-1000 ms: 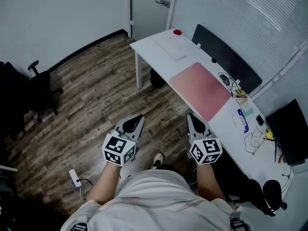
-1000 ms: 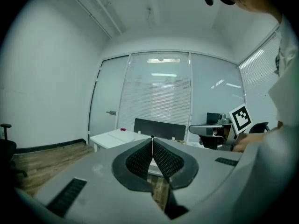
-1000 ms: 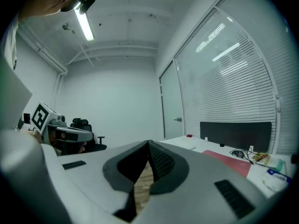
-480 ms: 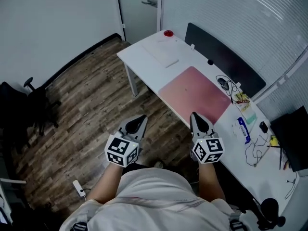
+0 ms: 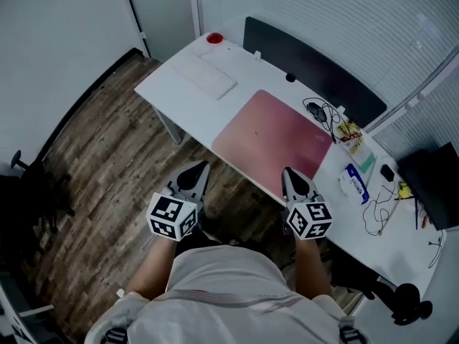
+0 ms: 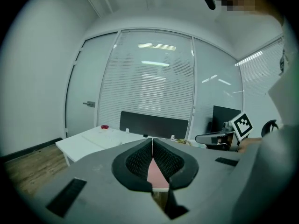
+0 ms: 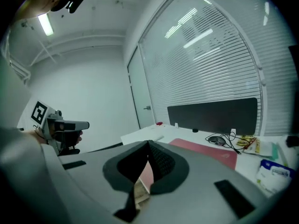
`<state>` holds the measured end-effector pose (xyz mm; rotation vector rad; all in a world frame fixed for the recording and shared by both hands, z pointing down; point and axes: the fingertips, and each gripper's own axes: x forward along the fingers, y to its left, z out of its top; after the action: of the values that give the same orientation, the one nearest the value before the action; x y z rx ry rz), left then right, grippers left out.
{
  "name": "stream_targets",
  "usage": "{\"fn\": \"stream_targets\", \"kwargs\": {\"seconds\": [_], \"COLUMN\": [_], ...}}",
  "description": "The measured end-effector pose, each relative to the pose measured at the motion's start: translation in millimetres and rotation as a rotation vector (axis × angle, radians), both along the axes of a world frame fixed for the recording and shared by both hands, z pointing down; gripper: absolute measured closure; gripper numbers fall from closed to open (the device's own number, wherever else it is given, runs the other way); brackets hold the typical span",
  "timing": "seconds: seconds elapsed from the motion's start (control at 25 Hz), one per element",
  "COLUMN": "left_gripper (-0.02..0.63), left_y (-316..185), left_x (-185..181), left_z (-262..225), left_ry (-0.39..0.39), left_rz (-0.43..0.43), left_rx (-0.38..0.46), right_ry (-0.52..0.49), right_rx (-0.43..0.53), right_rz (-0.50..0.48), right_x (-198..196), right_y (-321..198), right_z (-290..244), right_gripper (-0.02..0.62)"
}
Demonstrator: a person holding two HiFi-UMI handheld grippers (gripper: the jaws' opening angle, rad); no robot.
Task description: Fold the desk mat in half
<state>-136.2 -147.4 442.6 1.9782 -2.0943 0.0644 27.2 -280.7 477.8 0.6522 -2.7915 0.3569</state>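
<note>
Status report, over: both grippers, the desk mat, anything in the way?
Left gripper shut, empty. Right gripper shut, empty. Desk mat flat on desk, not yet folded. Cables beside its far right corner.

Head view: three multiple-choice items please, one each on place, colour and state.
1. Where does the desk mat lie?
A) on the floor
B) flat on the white desk
C) over a chair
2. What colour is the desk mat?
A) pink
B) blue
C) green
3. How are the fingers of the left gripper and right gripper?
A) wide apart
B) shut on the desk mat
C) shut, empty
1 B: it lies unfolded on the desktop. 2 A: its surface is pink. 3 C: both pairs meet, nothing between.
</note>
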Motion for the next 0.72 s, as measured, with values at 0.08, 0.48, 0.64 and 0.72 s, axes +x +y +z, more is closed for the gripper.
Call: {"fn": "stream_targets", "kwargs": {"seconds": [0.08,0.48,0.64,0.72], "left_gripper": [0.591,0.591,0.591,0.591], "left_y": [-18.7,-86.1,-99.3,-103.3], "left_x": [-20.1,-144.8,-182.4,-192.7], "left_z": [4.2,24.1,43.9,52.4], "left_ry": [0.009,0.021,0.050,0.065], "left_rz": [0.039,0.222,0.262,0.276], "left_rx": [0.002,-0.008,-0.029,-0.036], "right_ry": [0.024,0.166,0.262,0.281], "right_rx": [-0.004,-0.024,-0.073,-0.107], "right_rz": [0.036,0.158,0.147,0.144], "right_x": [-13.6,-127.3,-173.5,-189.8], "right_y": [-11.1,-41.3,-41.8,-39.9], "right_z": [3.6,29.0,56.3,70.8], "right_gripper": [0.545,0.544,0.543,0.543]}}
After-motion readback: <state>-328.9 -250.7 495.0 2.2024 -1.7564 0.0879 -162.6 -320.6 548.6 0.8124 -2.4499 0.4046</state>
